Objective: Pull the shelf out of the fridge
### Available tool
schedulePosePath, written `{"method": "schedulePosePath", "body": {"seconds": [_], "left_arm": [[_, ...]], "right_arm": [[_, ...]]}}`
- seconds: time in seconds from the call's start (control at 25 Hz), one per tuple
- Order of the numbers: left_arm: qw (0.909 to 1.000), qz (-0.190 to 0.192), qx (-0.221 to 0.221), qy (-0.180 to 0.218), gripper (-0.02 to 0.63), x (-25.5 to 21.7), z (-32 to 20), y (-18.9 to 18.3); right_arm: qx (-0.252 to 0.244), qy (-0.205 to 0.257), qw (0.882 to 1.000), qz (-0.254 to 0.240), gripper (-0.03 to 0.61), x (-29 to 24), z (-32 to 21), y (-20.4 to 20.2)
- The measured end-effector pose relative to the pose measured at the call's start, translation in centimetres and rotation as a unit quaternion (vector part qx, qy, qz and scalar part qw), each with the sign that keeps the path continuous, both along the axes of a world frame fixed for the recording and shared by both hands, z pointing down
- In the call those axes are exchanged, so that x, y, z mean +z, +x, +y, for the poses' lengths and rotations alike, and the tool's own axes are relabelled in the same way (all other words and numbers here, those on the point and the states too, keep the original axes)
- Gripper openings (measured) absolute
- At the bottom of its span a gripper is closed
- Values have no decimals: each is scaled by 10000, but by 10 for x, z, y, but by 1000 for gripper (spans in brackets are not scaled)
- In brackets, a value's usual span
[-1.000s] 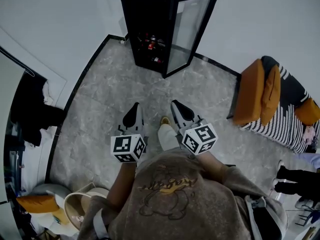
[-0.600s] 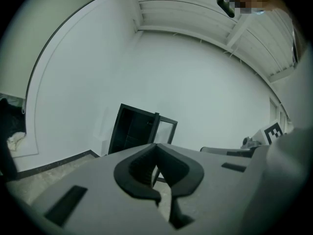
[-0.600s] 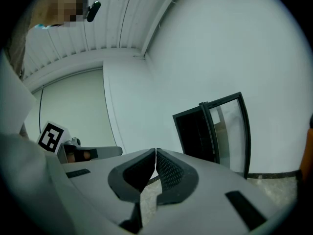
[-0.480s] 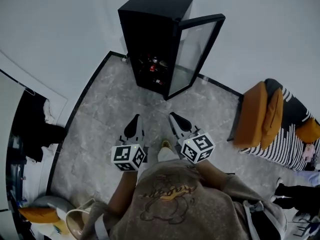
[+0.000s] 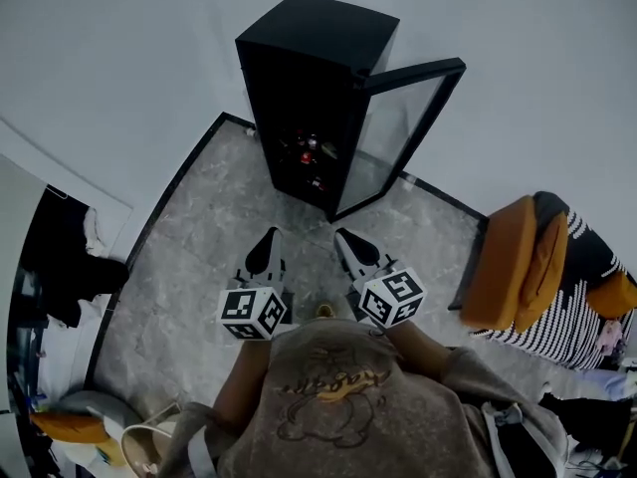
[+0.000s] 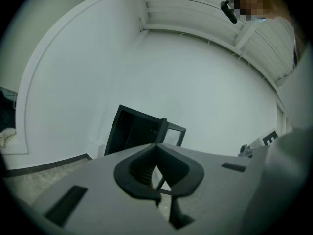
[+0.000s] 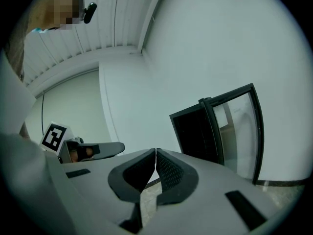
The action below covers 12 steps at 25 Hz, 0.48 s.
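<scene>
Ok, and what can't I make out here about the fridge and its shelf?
- Shelf, head view: the inside of the fridge is dark and far off. Only small reddish things show, too small to name.
- Left gripper view: the fridge's inside is black, and the left gripper covers its lower part.
- Right gripper view: the inside is black, and no shelf shows.
- Head view: the striped bedding is cut off by the right edge.

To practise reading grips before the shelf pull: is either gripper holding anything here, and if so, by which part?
Nothing is held. The left gripper and right gripper are both shut and empty, short of the open fridge.
</scene>
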<state>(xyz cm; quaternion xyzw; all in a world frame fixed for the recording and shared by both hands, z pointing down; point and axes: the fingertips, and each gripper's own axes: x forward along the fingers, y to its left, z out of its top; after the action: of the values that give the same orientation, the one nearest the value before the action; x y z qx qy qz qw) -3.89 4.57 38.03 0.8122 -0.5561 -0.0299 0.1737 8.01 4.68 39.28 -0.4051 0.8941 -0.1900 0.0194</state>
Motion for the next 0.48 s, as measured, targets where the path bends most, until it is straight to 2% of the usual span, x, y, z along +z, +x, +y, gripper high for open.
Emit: {"method": "schedulePosePath", "body": {"seconds": [0.28,0.48], "left_arm": [[9998,56,-169,34,6,1,-39,-11],[9998,121,-76,149,6,-1,-73,-15]], "right_arm": [[-143,-8,9998,-161,23,9,-41,-11],[-95,32,9999,-79,23,13,-72,-18]]}}
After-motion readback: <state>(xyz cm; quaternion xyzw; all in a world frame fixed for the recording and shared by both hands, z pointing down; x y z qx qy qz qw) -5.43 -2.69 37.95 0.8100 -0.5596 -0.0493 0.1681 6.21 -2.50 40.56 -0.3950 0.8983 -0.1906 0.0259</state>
